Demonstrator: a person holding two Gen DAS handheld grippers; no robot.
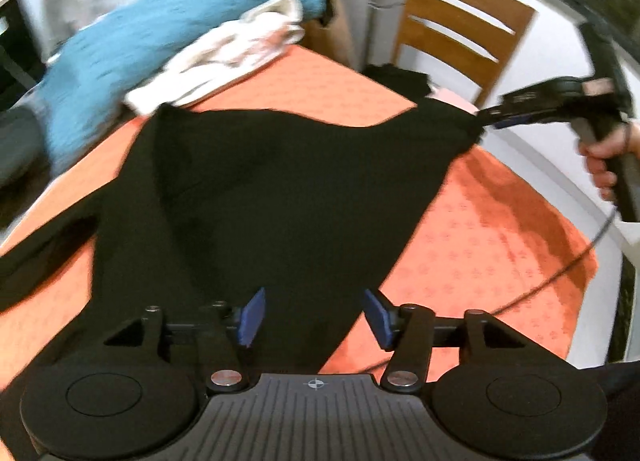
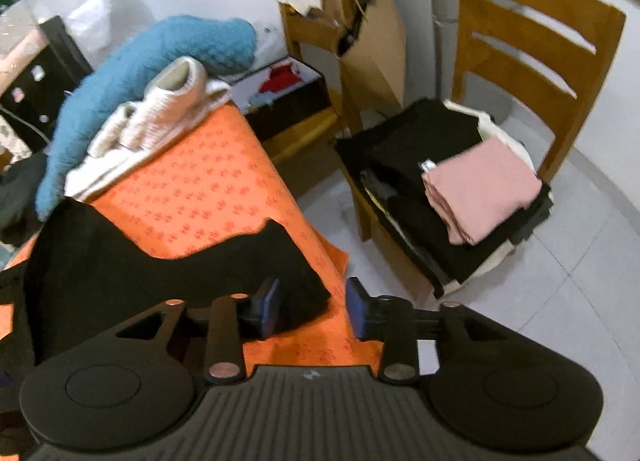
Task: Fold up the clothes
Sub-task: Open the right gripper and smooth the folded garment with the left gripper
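1. Left wrist view: the left gripper (image 1: 314, 315) hangs low over the near part of a black garment (image 1: 280, 197), its blue-padded fingers (image 1: 252, 317) spread wide with cloth lying between them but not pinched.
2. The black garment is spread across an orange patterned tablecloth (image 1: 480, 245), reaching from the near edge toward the far right corner.
3. At that far right corner the right gripper (image 1: 486, 117) meets the garment's edge; a hand (image 1: 600, 165) holds its grip.
4. Seen from there, whether it is pinching the cloth cannot be told.
5. Right wrist view: the right gripper (image 2: 312, 309) shows its jaws parted, with a corner of the black garment (image 2: 168, 265) lying against the left finger (image 2: 268, 309) and bare tablecloth (image 2: 200, 197) between the pads.
6. At the far left of the table a teal knitted piece (image 2: 132, 73) lies heaped, with a whitish pink knit (image 2: 168, 109) resting against it.
7. Right of the table stands a wooden chair (image 2: 536, 41) whose seat carries a stack of folded dark clothes (image 2: 424, 141).
8. A folded pink garment (image 2: 484, 189) lies on top of that stack, toward its right side.
9. Farther back, a second wooden chair (image 2: 304, 29) stands against the wall, with a brown paper bag (image 2: 376, 61) leaning on it.
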